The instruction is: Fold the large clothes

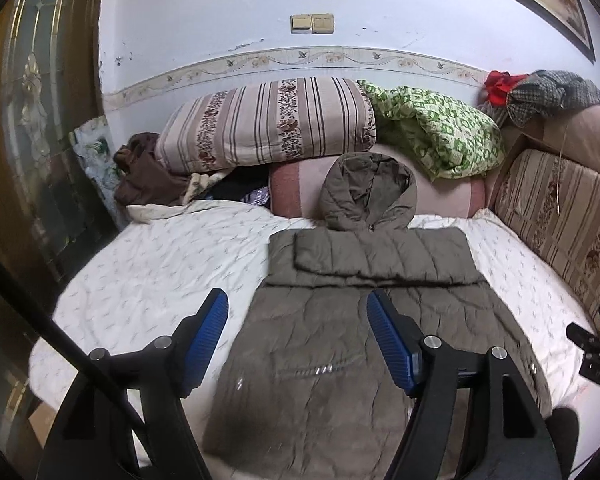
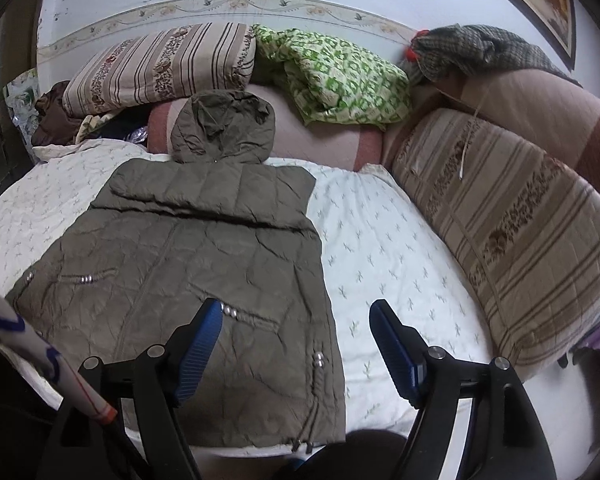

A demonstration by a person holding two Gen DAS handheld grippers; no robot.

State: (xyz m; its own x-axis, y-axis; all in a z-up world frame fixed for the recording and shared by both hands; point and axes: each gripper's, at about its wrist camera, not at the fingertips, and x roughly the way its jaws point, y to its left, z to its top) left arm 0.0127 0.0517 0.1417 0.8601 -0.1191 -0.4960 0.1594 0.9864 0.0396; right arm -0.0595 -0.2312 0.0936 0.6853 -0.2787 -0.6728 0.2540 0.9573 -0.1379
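An olive quilted hooded jacket (image 1: 340, 320) lies flat on the white patterned bedspread (image 1: 152, 264), its sleeves folded across the chest and its hood (image 1: 368, 192) resting against a pink bolster. My left gripper (image 1: 298, 300) hovers above the jacket's lower left part, open, with nothing between its blue pads. In the right wrist view the same jacket (image 2: 188, 264) fills the left half of the bed. My right gripper (image 2: 296, 308) hangs over the jacket's right edge and the bedspread (image 2: 392, 264), open and empty.
Against the wall sit a striped cushion (image 1: 268, 124), a green patterned quilt (image 1: 440, 136), a brown garment (image 1: 140, 172) and a pink bolster (image 1: 296, 188). A striped cushion (image 2: 512, 232) borders the bed's right side. A wooden glass-panelled door (image 1: 32, 120) stands left.
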